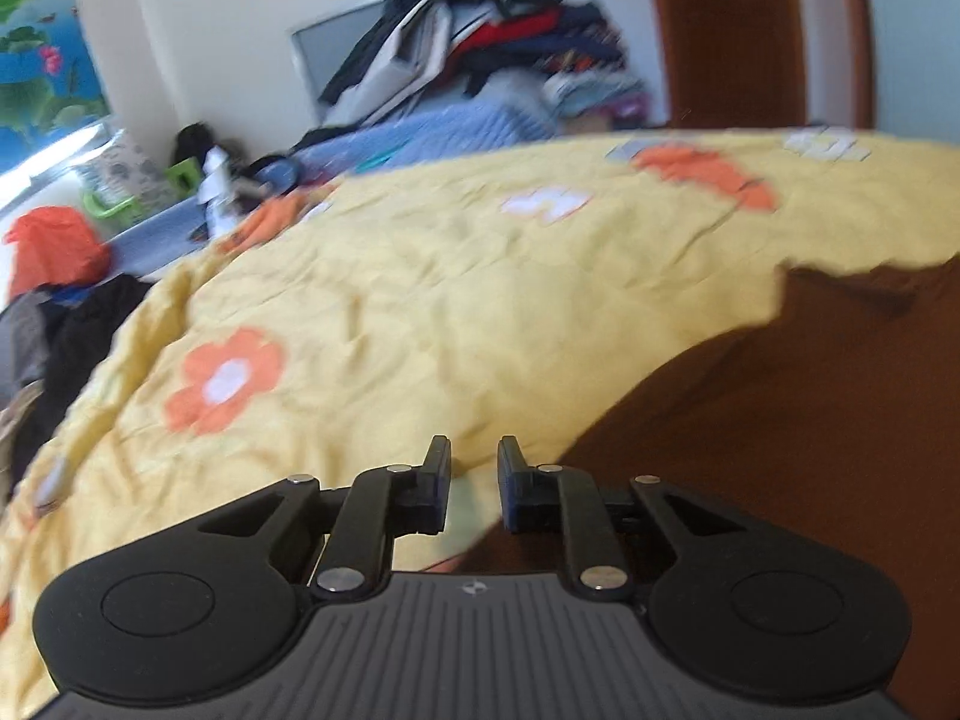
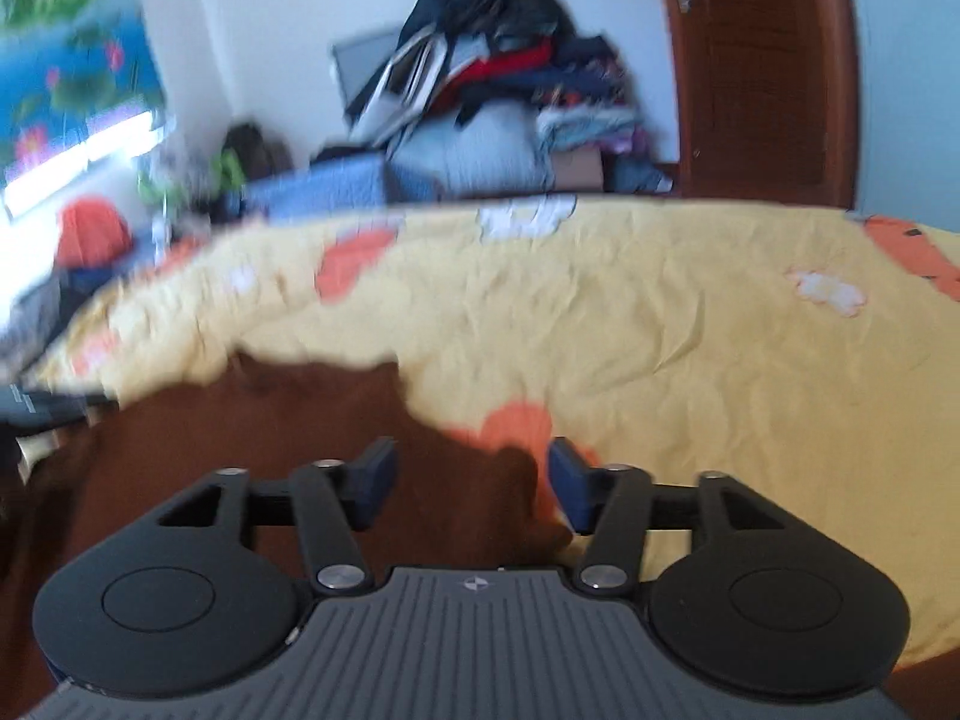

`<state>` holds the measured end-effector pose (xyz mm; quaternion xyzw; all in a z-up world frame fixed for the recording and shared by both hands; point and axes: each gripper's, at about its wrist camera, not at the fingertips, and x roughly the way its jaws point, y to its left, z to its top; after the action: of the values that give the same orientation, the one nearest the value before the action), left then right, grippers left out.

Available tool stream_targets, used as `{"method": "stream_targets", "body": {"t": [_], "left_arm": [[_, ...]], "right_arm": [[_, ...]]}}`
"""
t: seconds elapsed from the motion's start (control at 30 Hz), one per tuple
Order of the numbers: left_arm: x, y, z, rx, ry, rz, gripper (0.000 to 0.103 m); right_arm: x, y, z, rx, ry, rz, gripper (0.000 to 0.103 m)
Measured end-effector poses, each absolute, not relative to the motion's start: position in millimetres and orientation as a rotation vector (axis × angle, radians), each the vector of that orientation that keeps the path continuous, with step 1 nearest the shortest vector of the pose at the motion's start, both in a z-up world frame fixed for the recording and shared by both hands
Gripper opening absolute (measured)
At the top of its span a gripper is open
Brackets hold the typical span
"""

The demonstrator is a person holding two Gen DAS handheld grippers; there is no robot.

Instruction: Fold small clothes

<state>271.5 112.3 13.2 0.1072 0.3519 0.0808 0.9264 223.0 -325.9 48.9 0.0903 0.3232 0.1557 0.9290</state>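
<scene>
While both views are blurred, the main things can still be told apart.
Garment: a brown garment [image 1: 780, 420] lies spread on a yellow bedcover [image 1: 420, 300] printed with orange and white flowers; its ragged upper edge crosses the cover.
Left gripper: the left gripper [image 1: 474, 486] hangs over the garment's left edge, jaws nearly together with a narrow gap; yellow cover shows through the gap and no cloth is pinched.
Right gripper: the right gripper [image 2: 472, 483] stands about half open over the garment's right edge; brown cloth lies below and between the fingers, but the pads do not press on it.
Beyond the bed: a heap of dark, red and grey clothes [image 2: 498, 78] is piled against the white wall, beside a brown wooden door [image 2: 762, 66].
Left side: a blue flowered picture [image 1: 42, 48], an orange bag [image 1: 57, 252] and dark clothing [image 1: 72, 336] sit off the bed's edge.
In the way: nothing lies on the garment.
</scene>
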Motion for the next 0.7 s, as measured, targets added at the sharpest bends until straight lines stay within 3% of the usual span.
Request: {"method": "stream_targets", "body": {"t": [0.13,0.2,0.23,0.27,0.33,0.53,0.57,0.6,0.67,0.7], "left_arm": [[235,132,28,0.092,0.723,0.15,0.017],[199,133,39,0.022,0.697,0.097,0.024],[181,129,42,-0.001,0.688,0.074,0.036],[163,125,44,-0.019,0.684,0.05,0.056],[131,106,44,-0.04,0.681,-0.028,0.088],[89,55,22,0.086,0.757,-0.162,0.091],[90,55,16,0.13,0.772,-0.137,0.091],[88,62,12,0.147,0.762,-0.12,0.091],[88,82,13,0.129,0.761,-0.104,0.092],[87,93,15,0.123,0.764,-0.076,0.093]], "right_arm": [[184,-376,52,0.385,0.724,0.269,0.065],[148,-400,45,0.519,0.74,0.282,0.069],[134,-408,40,0.563,0.749,0.281,0.07],[122,-413,35,0.592,0.768,0.271,0.07],[115,-415,22,0.61,0.822,0.233,0.07],[164,-404,2,0.736,0.852,0.13,0.07],[173,-402,-1,0.736,0.845,0.106,0.066],[176,-401,-2,0.735,0.819,0.071,0.042],[178,-402,-7,0.695,0.834,0.016,0.011],[172,-405,-8,0.692,0.814,0.021,0.011]]}}
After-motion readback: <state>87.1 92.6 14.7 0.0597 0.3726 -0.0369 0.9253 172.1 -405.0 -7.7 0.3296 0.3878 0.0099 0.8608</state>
